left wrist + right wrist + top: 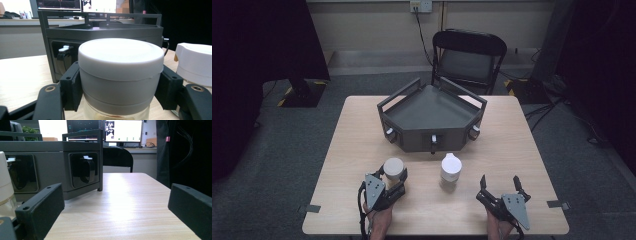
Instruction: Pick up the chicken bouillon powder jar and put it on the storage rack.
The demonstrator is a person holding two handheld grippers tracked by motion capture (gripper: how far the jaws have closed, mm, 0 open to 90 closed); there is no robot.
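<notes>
My left gripper [396, 176] is shut on a glass jar with a round white lid [393, 168] near the table's front left. In the left gripper view both black pads [72, 87] press the sides of that jar's lid [120, 65]. A second jar with a white angular cap [451, 170] stands free at the front middle, and shows at the right edge of the left gripper view [195, 62]. My right gripper [501, 183] rests near the front right edge, open, with nothing between its jaws [112, 205].
A dark grey many-sided tray box [432, 107] with railings and small knobbed drawers in its front faces stands at mid-table. A black folding chair [468, 57] is behind the table. Bare wood lies to the right of the box and between the jars.
</notes>
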